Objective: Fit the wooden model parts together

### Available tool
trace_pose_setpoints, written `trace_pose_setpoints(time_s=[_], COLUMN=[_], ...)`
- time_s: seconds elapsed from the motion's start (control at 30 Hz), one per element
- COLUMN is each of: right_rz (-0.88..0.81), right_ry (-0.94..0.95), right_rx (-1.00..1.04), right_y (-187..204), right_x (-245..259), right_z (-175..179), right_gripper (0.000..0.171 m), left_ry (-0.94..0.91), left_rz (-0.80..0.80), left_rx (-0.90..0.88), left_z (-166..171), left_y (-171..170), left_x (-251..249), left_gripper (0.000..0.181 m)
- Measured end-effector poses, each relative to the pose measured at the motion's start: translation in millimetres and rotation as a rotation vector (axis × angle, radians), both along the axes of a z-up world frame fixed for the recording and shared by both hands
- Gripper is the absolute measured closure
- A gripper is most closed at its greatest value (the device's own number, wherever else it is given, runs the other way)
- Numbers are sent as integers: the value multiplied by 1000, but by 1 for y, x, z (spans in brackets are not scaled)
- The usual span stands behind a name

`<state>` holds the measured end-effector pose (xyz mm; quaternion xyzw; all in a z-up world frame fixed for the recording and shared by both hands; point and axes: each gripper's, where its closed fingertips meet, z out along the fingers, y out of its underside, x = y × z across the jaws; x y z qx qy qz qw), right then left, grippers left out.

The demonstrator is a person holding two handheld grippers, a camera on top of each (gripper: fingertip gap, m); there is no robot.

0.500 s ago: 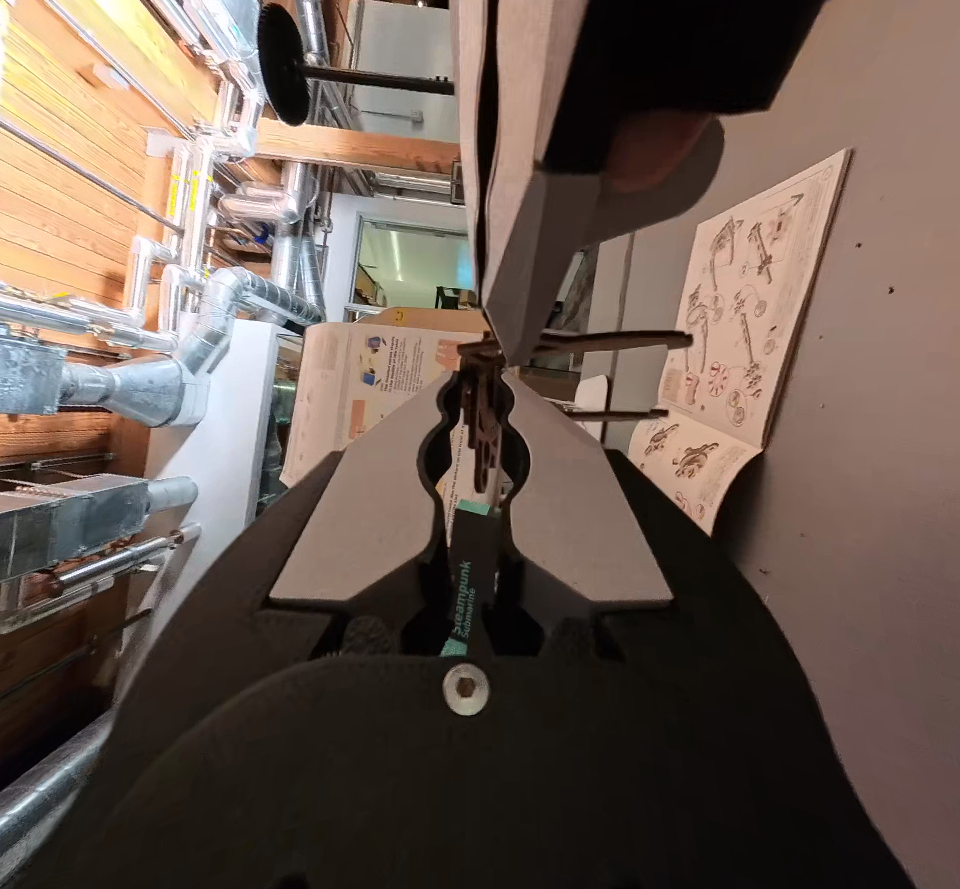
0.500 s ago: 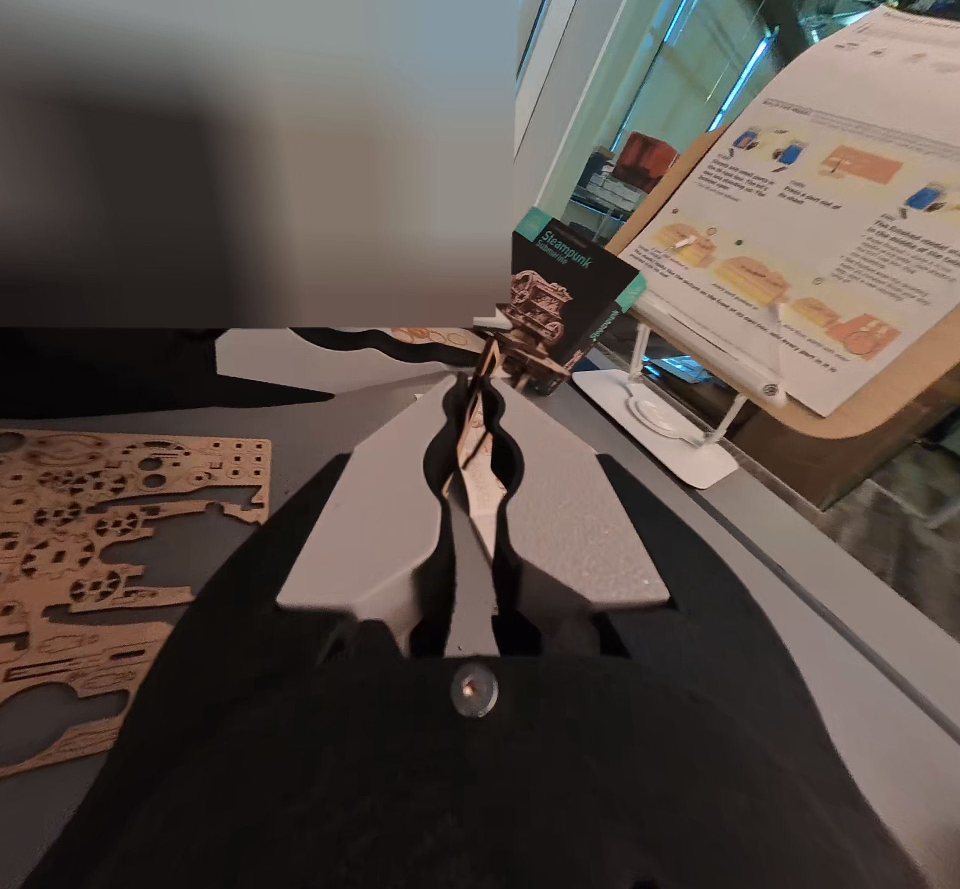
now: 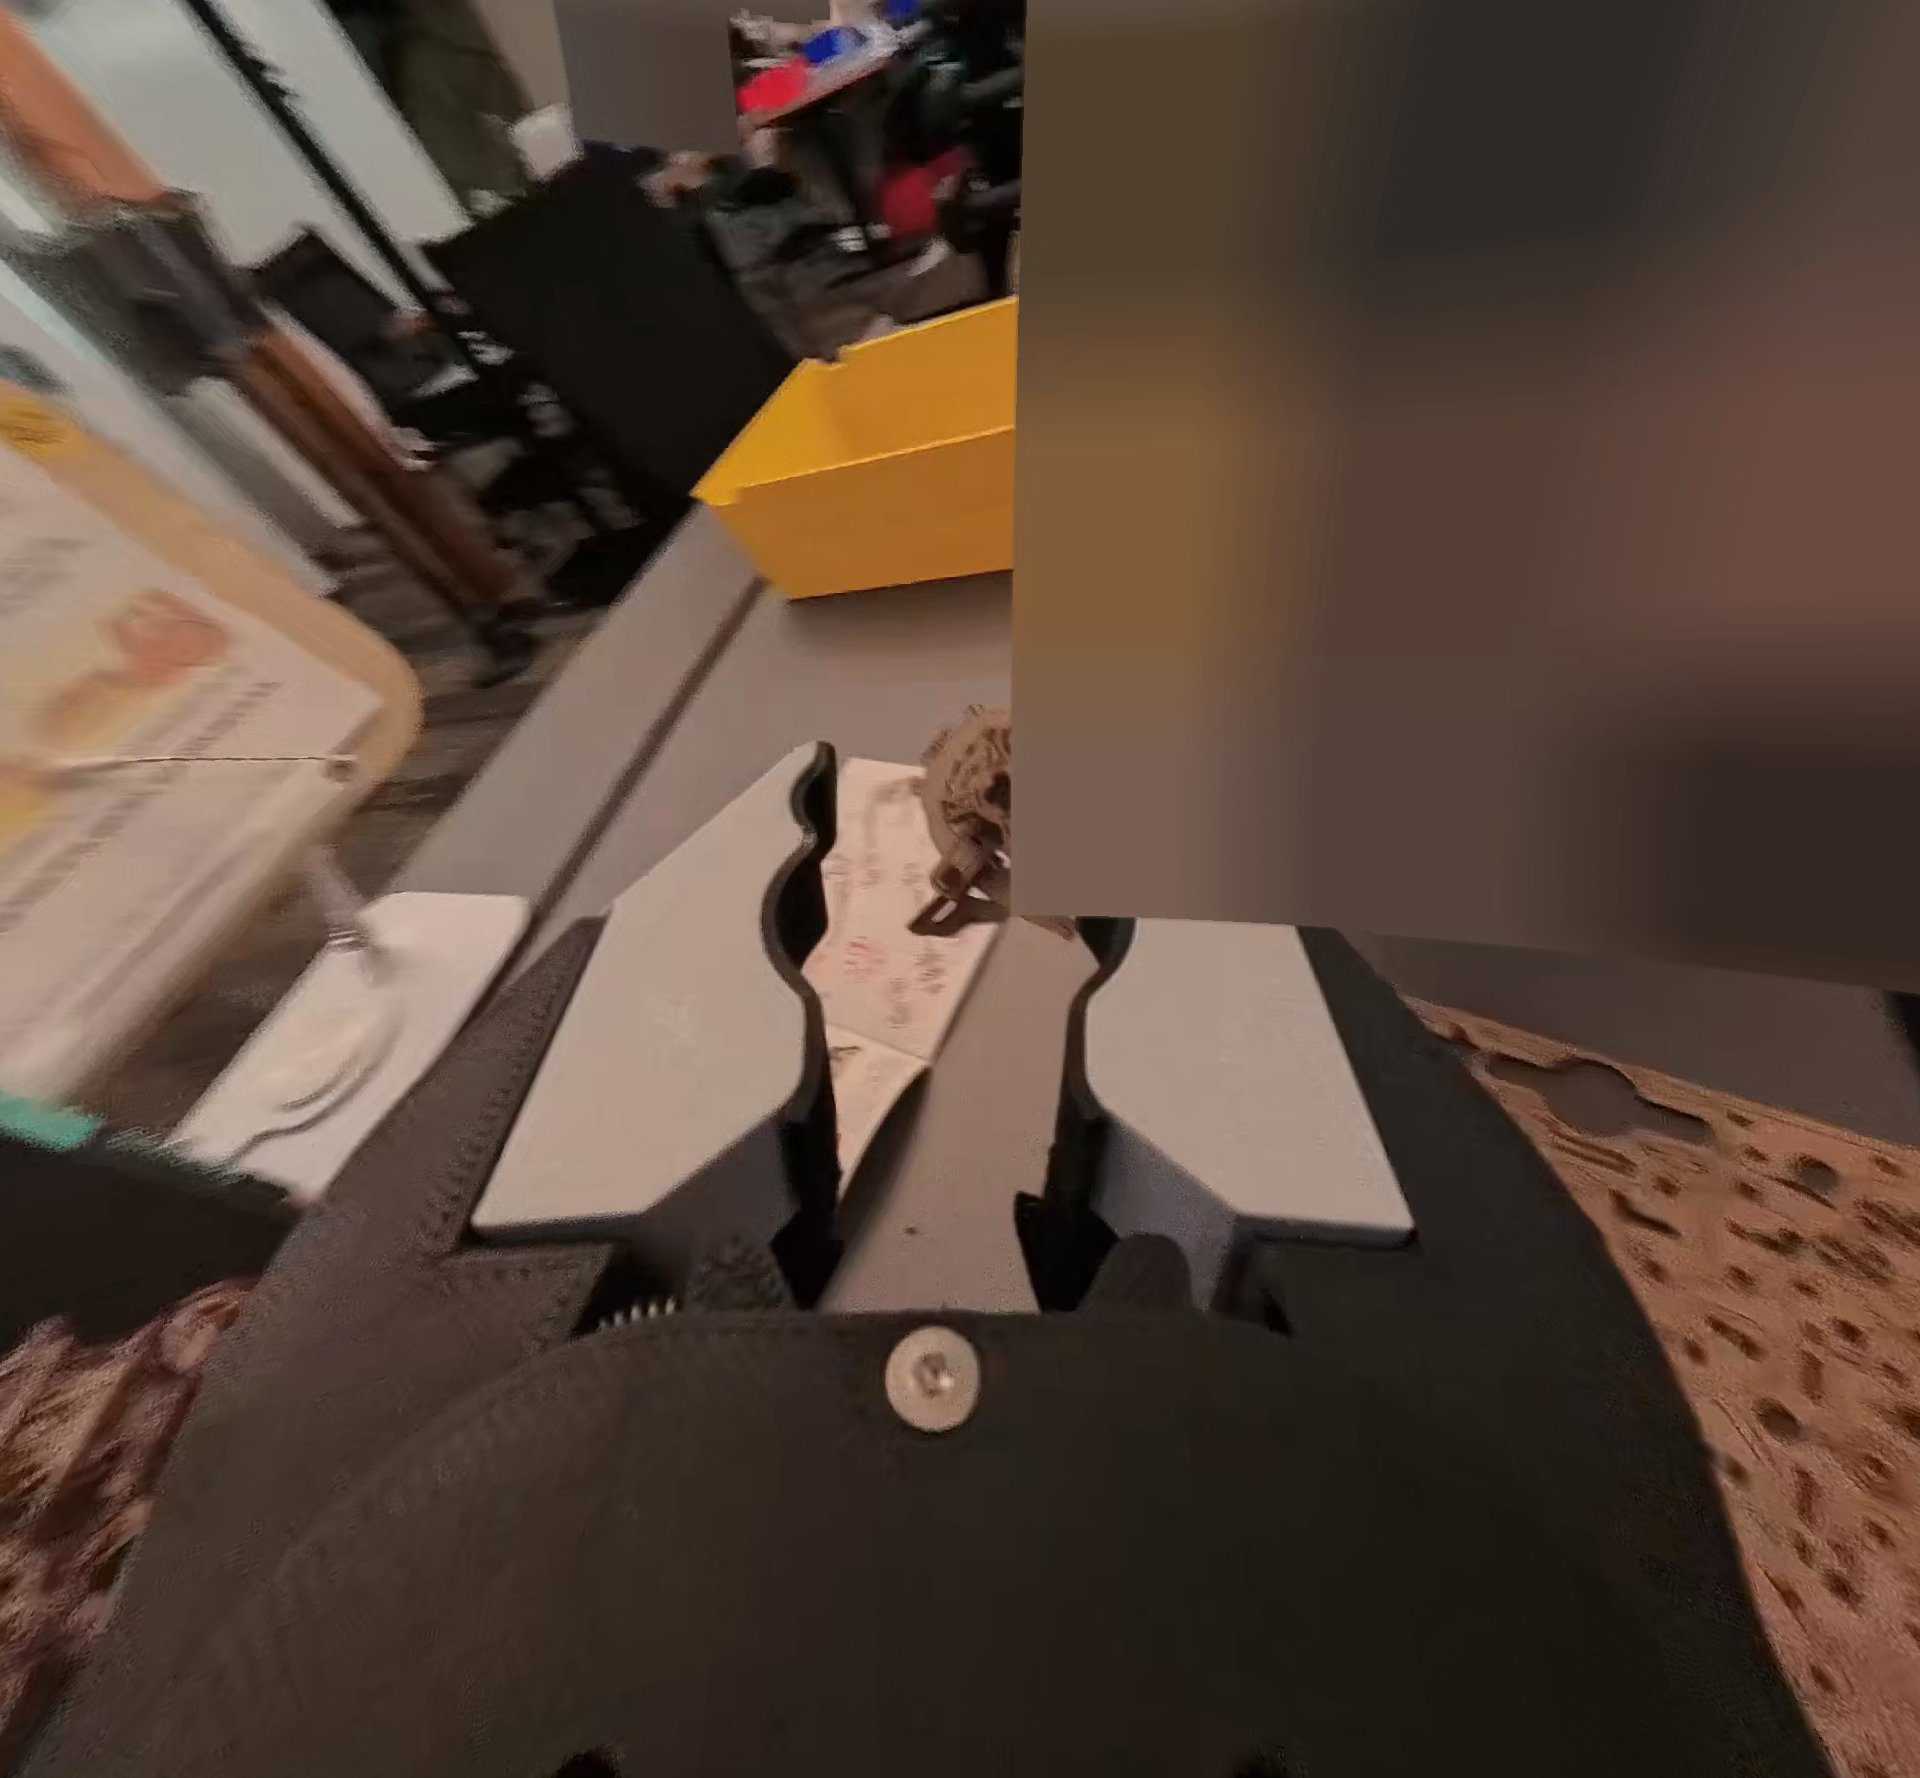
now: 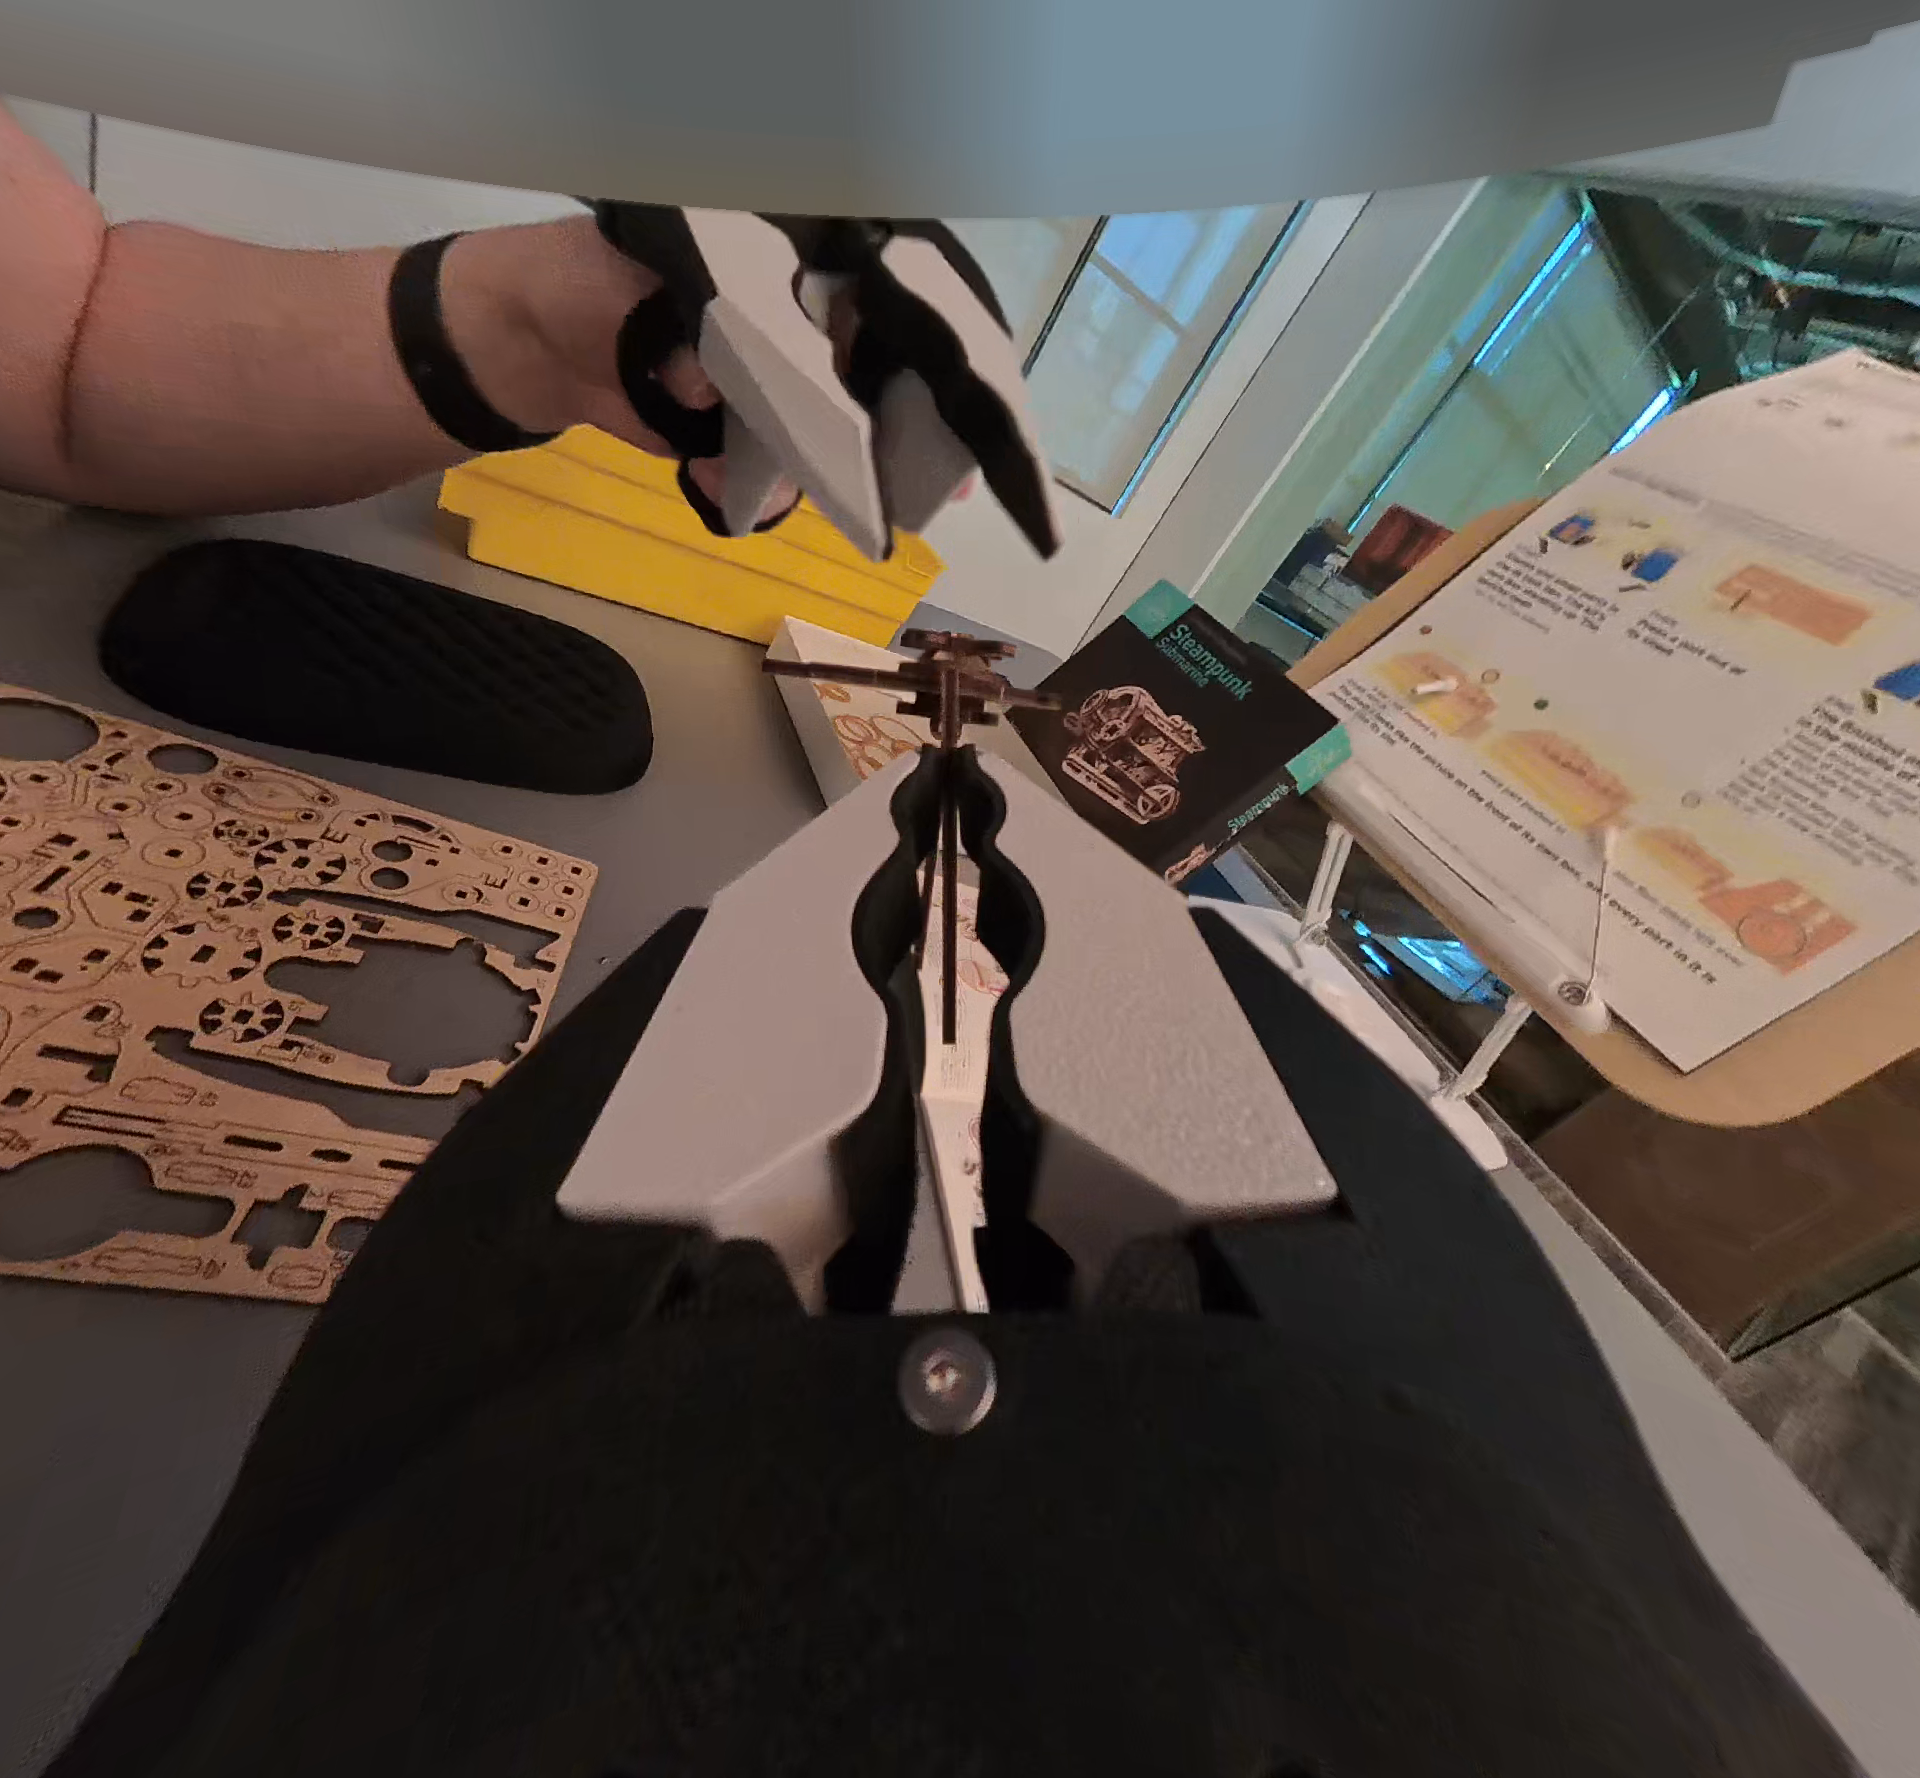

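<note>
The right claw (image 4: 943, 772) is clamped on a small dark wooden model assembly (image 4: 940, 679), holding it upright by a thin flat stem that runs down between its grey fingers (image 4: 748, 990); crossed rods and a little disc stand out above the fingertips. Beyond it, the left claw (image 4: 914, 523) hangs in the air above the grey counter (image 4: 707, 824), gripped by a person's hand (image 4: 540, 346) wearing a black strap, its jaws parted with nothing between them. The left wrist view confirms the gap, with counter and an open instruction booklet (image 3: 894, 949) showing between the fingers (image 3: 665, 1032). A laser-cut plywood parts sheet (image 4: 239, 980) lies flat on the counter at the left, near a black oval pad (image 4: 364, 658). A yellow bin (image 4: 644, 533) sits behind, a dark product box (image 4: 1174, 741) stands just past the assembly, and a propped instruction sheet (image 4: 1683, 700) leans on a stand at the right.
</note>
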<state>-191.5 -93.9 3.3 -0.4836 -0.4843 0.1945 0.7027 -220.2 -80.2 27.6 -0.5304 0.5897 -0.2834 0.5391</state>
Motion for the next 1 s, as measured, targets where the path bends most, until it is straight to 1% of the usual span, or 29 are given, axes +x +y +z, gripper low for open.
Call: trace_pose_setpoints(time_s=[0.03,0.1,0.17,0.23,0.3,0.37,0.43,0.53,0.6,0.7,0.8,0.87,0.93,1.0], right_rz=[11,45,64,84,100,103,114,113,120,141,193,223,220,212], right_ry=[-4,-15,-29,-40,-61,-69,-90,-128,-137,-157,-186,-206,-210,-260], right_rx=[2,8,19,16,4,12,5,5,3,-2,-38,-110,-160,-228], right_y=[-1,-5,-7,-10,-11,-12,-14,-14,-15,-16,-20,-20,-16,-12], right_x=[-1,-3,-5,-7,-9,-10,-12,-13,-14,-14,-16,-18,-18,-17], right_z=[0,-2,-4,-6,-9,-10,-13,-18,-20,-23,-32,-41,-47,-58], right_gripper=[171,171,171,171,171,171,170,171,171,171,171,171,170,171], left_ry=[17,14,23,43,84,126,149,182,187,209,264,297,285,271], left_rz=[-52,-84,-104,-160,-160,-168,-171,-172,-187,-201,-227,-236,-222,-224], left_rx=[-22,25,106,166,214,244,277,282,278,273,242,232,230,204], left_z=[-5,-7,-9,-13,-19,-26,-31,-39,-41,-47,-63,-77,-88,-98], left_y=[-5,-8,-11,-22,-24,-26,-27,-27,-29,-30,-30,-28,-24,-21], left_x=[0,1,2,3,5,6,7,9,9,9,8,8,11,14], left_gripper=[138,141,155,161,160,167,170,169,173,174,175,175,175,175])
